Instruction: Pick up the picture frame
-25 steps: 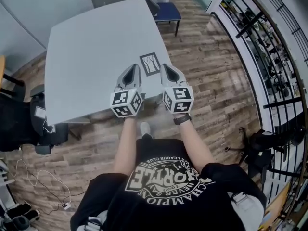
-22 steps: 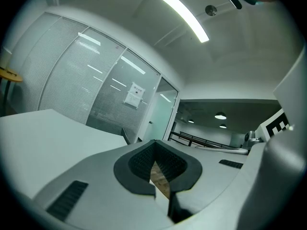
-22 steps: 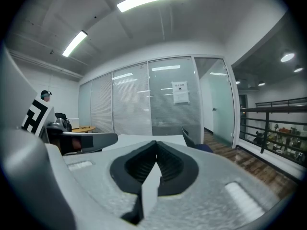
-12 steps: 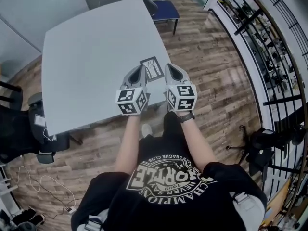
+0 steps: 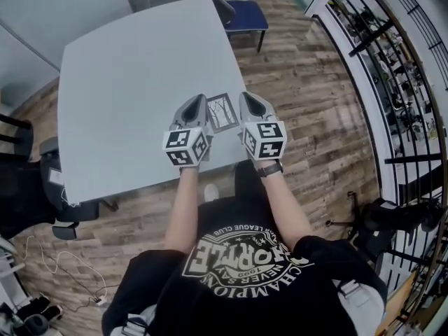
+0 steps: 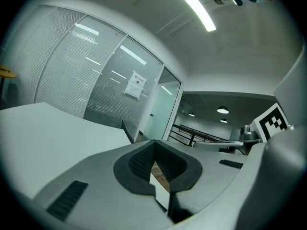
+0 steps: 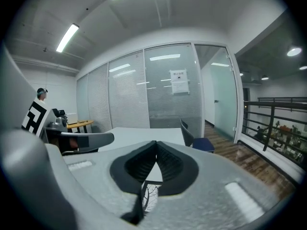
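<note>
Wooden plank floor (image 5: pixel 308 110), seen from above, with a black railing (image 5: pixel 392 61) along its right side. A pale grey desk (image 5: pixel 126 75) fills the upper left; a blue chair (image 5: pixel 245 14) stands at its far corner. The person (image 5: pixel 241 264), in a black printed shirt, stands at the desk's near edge with both forearms reaching forward over it.

The left hand-held gripper (image 5: pixel 199 99) and the right hand-held gripper (image 5: pixel 246 96) lie side by side above the desk's near right part, both pointing away from the person. Each has its jaws pressed fully together and grasps nothing.

The frame (image 5: pixel 222 112) lies flat on the desk near the right edge, in the gap between the two hand-held grippers: the left one is just beside its left side, the right one just beside its right side. Whether either touches it cannot be told. In the right gripper view the frame's drawing of bare branches shows just beneath the meeting jaws.
</note>
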Motion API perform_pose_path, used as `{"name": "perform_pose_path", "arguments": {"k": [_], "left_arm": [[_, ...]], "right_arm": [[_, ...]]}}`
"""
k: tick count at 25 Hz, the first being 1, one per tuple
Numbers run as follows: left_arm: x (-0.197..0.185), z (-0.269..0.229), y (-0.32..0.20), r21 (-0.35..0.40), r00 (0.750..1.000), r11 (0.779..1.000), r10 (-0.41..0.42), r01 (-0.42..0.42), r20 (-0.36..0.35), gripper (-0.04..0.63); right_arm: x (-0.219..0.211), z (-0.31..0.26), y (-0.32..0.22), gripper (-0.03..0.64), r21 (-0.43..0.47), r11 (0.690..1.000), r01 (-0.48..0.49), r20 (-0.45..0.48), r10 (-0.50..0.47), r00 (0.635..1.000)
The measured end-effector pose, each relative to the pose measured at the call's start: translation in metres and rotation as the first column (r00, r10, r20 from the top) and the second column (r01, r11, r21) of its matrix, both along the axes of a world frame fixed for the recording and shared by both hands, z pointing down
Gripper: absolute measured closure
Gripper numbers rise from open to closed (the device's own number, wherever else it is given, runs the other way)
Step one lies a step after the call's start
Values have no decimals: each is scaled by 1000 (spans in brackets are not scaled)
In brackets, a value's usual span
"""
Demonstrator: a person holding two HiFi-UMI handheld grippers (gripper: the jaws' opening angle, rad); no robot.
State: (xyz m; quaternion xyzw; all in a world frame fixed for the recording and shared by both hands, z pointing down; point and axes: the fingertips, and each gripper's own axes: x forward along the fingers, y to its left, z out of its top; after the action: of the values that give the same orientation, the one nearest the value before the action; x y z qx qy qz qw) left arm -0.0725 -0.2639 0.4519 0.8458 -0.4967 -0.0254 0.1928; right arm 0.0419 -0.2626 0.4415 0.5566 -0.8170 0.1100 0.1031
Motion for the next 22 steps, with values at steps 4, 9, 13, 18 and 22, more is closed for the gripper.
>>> {"name": "perform_pose_path", "arguments": {"k": [4,9,13,18,22], "left_arm": [[15,22,-29,-33,998,999,19,-16,66,591],[11,59,-58,-101,996,995,15,-6,86,591],[24,98,-71,-193,990,981,36,-9,135,591],[30,140,-79,-293,987,956,28,20,160,591],[32,176,-82,-382,983,924,35,37,178,589]], "right_arm": [[6,20,-31,618,-40,999,33,0,-33,999],[-3,64,-64,618,-146,985,93,-3,-94,996],[11,101,-82,618,-241,965,98,15,-97,995],[18,147,-90,618,-346,929,129,3,-136,991],[22,178,-96,618,-404,906,123,-14,-141,990]]}}
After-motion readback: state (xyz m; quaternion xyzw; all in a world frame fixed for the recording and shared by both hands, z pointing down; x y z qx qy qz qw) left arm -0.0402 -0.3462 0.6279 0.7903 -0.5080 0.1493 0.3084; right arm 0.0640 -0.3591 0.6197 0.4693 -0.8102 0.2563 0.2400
